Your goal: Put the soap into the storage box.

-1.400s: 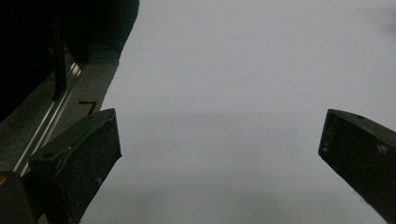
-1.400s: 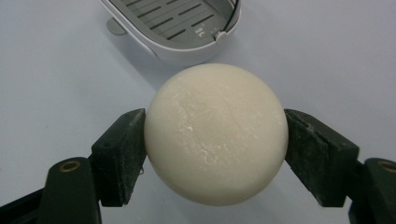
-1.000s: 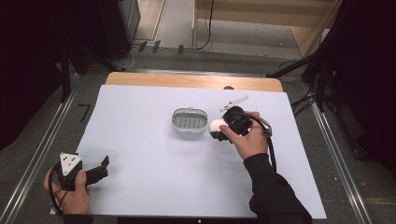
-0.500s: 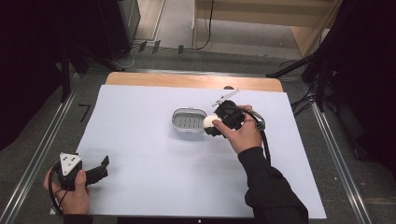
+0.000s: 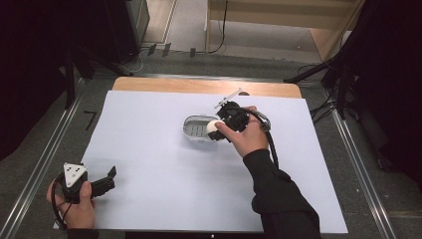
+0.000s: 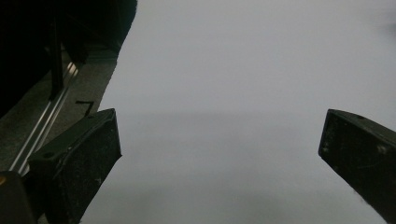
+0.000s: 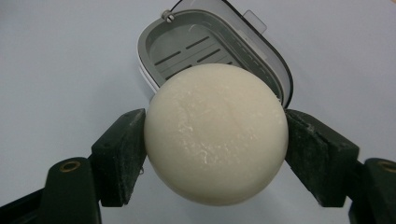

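One round soap [image 7: 215,133] clamped in right hand-held gripper [image 7: 215,154] (left hand-held gripper [image 6: 219,154] open), one grey dish [image 7: 196,42].

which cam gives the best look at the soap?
The right gripper view: the round cream soap sits large and close between the right gripper jaws, pads pressed on both sides, the grey soap dish just behind it. The high view has it as a small pale blob at the dish's edge.
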The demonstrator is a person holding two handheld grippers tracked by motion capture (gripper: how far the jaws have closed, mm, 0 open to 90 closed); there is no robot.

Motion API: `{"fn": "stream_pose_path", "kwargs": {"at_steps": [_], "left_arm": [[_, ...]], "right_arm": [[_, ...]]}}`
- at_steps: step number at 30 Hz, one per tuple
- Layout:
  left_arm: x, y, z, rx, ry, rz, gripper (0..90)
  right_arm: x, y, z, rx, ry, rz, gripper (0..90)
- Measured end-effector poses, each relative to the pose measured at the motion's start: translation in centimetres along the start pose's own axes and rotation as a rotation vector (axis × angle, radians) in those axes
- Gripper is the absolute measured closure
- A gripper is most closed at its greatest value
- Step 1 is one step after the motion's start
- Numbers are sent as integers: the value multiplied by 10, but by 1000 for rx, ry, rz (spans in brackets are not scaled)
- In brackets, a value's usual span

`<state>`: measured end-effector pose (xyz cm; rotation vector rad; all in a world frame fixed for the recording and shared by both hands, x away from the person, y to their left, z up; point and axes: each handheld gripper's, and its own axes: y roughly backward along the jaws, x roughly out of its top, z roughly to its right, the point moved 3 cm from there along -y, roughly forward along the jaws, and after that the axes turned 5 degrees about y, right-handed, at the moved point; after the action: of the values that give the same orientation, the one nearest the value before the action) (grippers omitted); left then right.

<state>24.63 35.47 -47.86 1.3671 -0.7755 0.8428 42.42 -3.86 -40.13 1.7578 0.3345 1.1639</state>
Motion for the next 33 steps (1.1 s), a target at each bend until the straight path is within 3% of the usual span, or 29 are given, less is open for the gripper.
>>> {"fn": "stream_pose_path", "kwargs": {"at_steps": [16, 33], "left_arm": [[0, 0, 0, -5, 6, -1, 0], [0, 0, -1, -8, 9, -1, 0]], "right_arm": [[18, -21, -2, 20, -30, -15, 254], [29, -38, 0, 8, -56, -31, 254]]}}
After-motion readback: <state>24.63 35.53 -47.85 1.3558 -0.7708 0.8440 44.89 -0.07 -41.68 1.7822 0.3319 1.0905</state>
